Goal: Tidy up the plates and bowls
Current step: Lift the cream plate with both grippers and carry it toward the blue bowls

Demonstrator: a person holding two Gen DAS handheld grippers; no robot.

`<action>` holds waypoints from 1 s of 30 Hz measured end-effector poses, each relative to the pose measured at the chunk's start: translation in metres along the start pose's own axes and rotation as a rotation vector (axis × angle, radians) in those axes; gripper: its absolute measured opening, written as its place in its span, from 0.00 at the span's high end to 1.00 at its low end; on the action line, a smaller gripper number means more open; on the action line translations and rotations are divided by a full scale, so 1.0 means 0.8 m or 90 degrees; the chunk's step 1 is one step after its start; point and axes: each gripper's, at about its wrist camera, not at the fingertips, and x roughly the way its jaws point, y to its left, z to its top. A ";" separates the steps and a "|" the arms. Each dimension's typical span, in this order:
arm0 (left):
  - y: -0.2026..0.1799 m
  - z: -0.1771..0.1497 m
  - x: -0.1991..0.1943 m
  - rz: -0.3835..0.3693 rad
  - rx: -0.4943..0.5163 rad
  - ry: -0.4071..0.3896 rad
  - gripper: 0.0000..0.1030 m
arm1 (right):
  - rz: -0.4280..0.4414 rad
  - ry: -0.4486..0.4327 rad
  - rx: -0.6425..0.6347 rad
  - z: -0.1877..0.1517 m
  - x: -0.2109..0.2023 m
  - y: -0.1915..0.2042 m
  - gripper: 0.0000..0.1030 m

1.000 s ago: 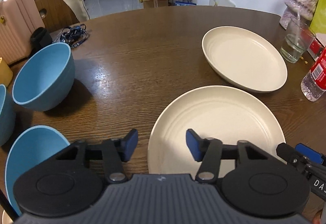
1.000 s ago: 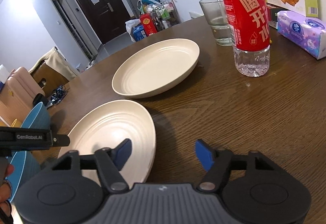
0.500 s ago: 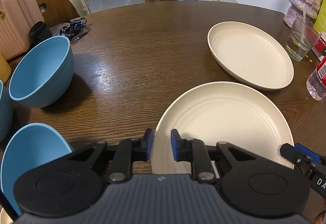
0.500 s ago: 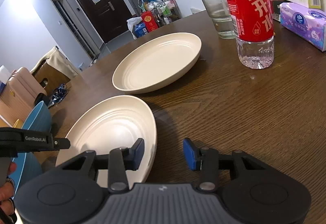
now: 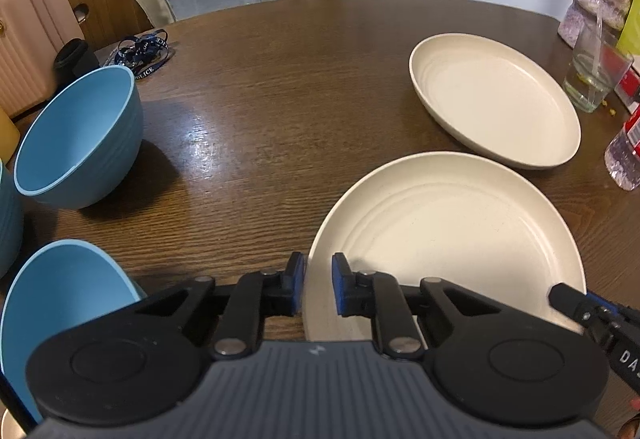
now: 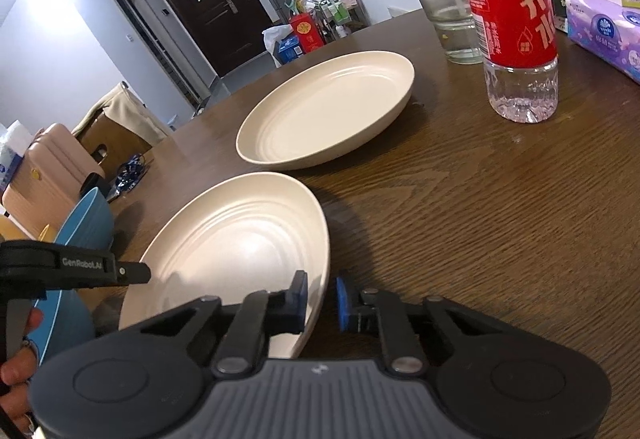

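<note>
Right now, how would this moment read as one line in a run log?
left hand-held gripper: shut on near plate rim | right hand-held gripper: just closed on same plate's opposite rim | far plate: untouched

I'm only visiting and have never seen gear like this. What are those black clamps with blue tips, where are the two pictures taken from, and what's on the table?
There is no robot here: a person holds a hand-held gripper in each hand, and each carries a wide-angle camera that looks along its two fingers. One picture comes from the left hand-held gripper, the other from the right hand-held gripper. Both have just closed, and each now pinches the rim of the nearer round cream plate, one on its left edge, one on its right. A second cream plate lies farther back on the dark wooden table. To the left stand blue bowls; to the right, a clear drinking glass and a red-labelled water bottle.
</note>
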 end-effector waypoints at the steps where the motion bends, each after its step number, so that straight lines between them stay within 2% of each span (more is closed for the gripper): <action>1: -0.001 0.001 0.002 0.001 0.001 0.003 0.84 | 0.000 0.002 0.002 0.001 0.000 0.000 0.87; 6: -0.004 0.005 0.006 0.008 0.007 0.013 0.85 | 0.000 0.017 0.002 0.003 0.002 0.002 0.91; 14: -0.014 0.001 0.007 0.029 0.031 0.012 0.88 | -0.035 0.035 0.001 0.014 0.007 0.011 0.92; 30: -0.017 -0.003 -0.002 0.015 0.030 0.007 0.89 | -0.060 0.038 0.013 0.021 -0.007 0.011 0.93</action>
